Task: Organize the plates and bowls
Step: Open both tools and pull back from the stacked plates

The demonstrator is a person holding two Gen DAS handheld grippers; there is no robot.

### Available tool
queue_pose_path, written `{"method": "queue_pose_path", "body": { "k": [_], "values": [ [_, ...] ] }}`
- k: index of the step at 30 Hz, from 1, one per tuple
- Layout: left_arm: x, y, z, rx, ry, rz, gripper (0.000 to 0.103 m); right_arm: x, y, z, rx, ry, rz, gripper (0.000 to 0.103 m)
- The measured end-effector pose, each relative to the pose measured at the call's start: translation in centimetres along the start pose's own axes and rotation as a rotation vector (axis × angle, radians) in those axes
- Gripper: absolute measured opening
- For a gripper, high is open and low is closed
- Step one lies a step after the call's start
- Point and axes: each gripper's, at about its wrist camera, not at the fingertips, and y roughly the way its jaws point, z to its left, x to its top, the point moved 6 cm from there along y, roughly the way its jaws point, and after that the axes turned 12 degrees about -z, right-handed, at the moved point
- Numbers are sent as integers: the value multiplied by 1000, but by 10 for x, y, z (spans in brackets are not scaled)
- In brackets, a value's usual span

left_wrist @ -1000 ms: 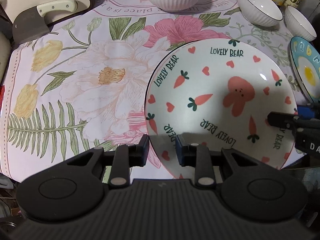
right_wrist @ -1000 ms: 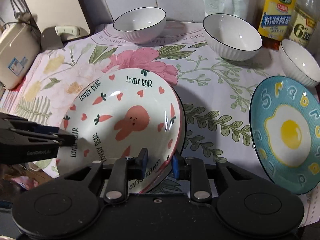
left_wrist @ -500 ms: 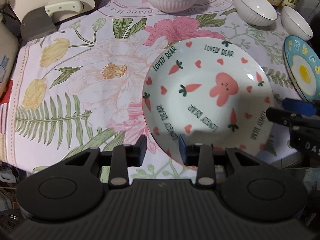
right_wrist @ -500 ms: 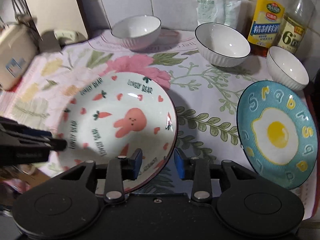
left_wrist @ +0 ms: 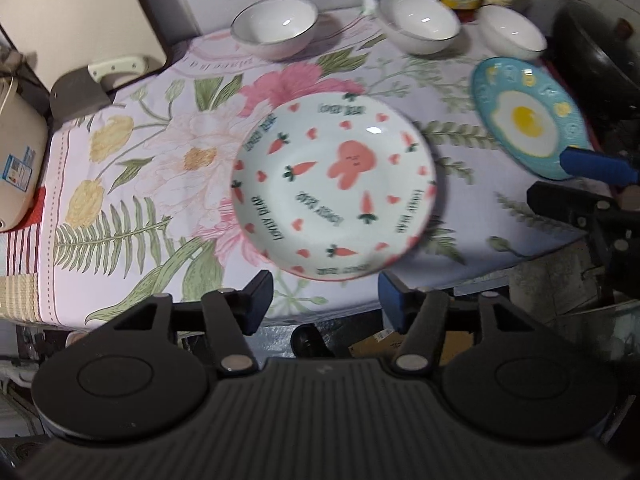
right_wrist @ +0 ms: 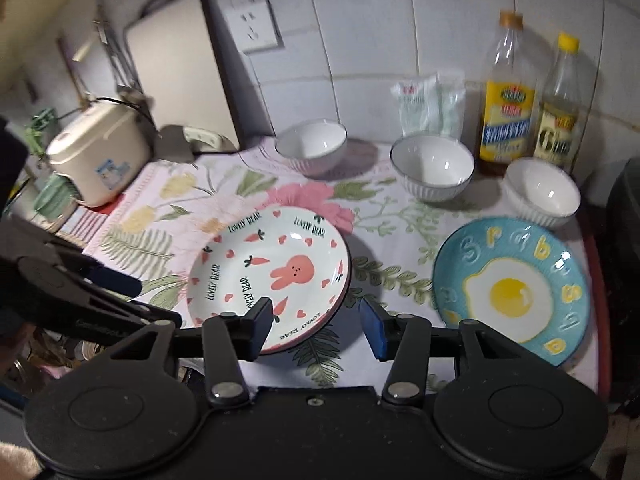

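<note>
On the floral-clothed tabletop (right_wrist: 224,200), the rabbit plate (left_wrist: 334,192) is lying flat near the front edge, gripped by neither tool. The left tool (left_wrist: 325,300) is hanging above and in front of the plate's near rim; its jaws have just been opening and are standing apart with nothing between them. The right tool (right_wrist: 316,322) is likewise hovering over the plate's near edge, its jaws having just been opening too, now parted and clear of the rim. To the right of the rabbit plate, well apart from it, the blue egg plate (right_wrist: 512,284) is resting on the cloth. Three white bowls are sitting along the back: the left bowl (right_wrist: 311,146), the middle bowl (right_wrist: 432,168) and the right bowl (right_wrist: 542,192). Behind them two oil bottles (right_wrist: 506,96) are standing against the tiled wall (right_wrist: 360,20). A rice cooker (right_wrist: 98,156) is sitting at the far left.
</note>
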Motion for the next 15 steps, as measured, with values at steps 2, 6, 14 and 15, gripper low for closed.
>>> {"method": "queue_pose_path", "body": {
  "k": [2,6,14,15],
  "values": [
    [1,-11,-11,-6,3,-14,60,2,-17,-5,2,-19,-28,54],
    [0,-29,-32,-13,4,-38,63,5,-49,-14,6,-50,-79,64],
    [2,-51,-65,-47,-12,-111,64,-1,-89,-31,-18,-118,-146,69],
    [3,-53,-68,-52,-15,-123,64,-2,-92,-34,-23,-123,-157,69]
  ]
}}
